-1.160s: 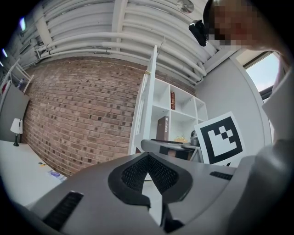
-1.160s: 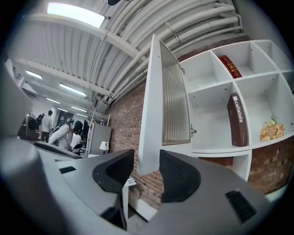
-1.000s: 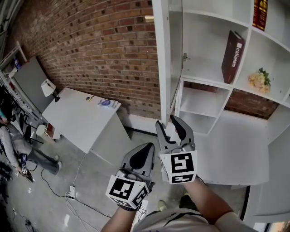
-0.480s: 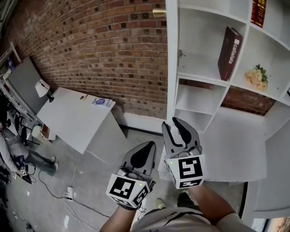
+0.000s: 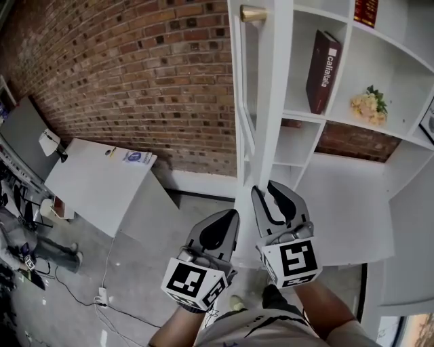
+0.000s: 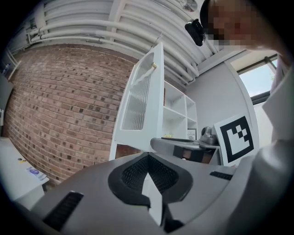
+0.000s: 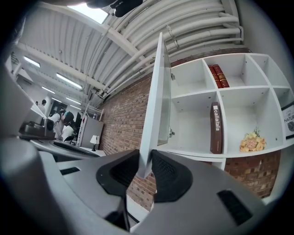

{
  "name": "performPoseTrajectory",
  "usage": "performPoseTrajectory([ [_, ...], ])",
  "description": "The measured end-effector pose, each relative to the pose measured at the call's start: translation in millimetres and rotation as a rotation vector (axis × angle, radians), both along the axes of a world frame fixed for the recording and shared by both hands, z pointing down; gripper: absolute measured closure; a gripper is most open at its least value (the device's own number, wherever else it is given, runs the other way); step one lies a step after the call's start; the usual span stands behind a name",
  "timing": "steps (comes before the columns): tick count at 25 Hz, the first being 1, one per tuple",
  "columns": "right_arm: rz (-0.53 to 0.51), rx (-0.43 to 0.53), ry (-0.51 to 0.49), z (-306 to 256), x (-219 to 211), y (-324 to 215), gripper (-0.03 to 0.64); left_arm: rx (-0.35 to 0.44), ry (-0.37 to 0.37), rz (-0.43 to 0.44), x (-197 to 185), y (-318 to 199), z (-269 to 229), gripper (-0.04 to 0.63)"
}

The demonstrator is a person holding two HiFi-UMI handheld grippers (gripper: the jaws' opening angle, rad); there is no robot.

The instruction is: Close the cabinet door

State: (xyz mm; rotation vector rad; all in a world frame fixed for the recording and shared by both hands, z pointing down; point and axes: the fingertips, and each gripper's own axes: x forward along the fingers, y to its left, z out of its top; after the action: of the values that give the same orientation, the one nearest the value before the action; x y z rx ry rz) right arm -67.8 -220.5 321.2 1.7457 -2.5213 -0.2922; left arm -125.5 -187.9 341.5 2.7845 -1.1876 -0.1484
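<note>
Forearms come up from the bottom edge of my head view side by side, each carrying its tool pointed forward and held about level toward the cabinet. The left gripper (image 5: 232,215) sits a little lower and nearer to me, its marker cube turned toward the floor. Its fingers are clenched tip to tip with nothing between them, and its own view looks past them at the door from the brick side. The right gripper (image 5: 266,190) is just beside it and slightly ahead, its marker cube facing up at me. Its fingers are closing on the bottom corner of the cabinet door (image 5: 271,81). In the right gripper view the door (image 7: 154,105) runs edge-on straight up from between the pads, which lie against both of its faces. The door stands wide open, swung out from the shelving toward me, so I see mostly its thin white edge. A ribbed pane shows in the left gripper view, and a brass knob (image 5: 253,12) sits near the top. Beyond it the white cabinet (image 5: 339,196) is all open compartments. A dark red book (image 5: 322,71) leans upright in one, and a small bunch of pale flowers (image 5: 366,105) lies in the next one over. Off to the left, well apart from the cabinet, a white desk (image 5: 102,179) stands against the brick wall (image 5: 135,81) and carries a small lamp (image 5: 49,142).
</note>
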Motion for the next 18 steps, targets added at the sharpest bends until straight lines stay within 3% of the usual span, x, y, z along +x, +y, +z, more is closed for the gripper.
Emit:
performPoseTrajectory([
  [12,0.027,-0.021,-0.03,1,81,-8,0.538,0.003,-0.004,0.056,61,-14,-5,0.584],
  [18,-0.012,-0.034,-0.041,0,128,-27,0.539,0.004,-0.004,0.069,99,-30,-7,0.584],
])
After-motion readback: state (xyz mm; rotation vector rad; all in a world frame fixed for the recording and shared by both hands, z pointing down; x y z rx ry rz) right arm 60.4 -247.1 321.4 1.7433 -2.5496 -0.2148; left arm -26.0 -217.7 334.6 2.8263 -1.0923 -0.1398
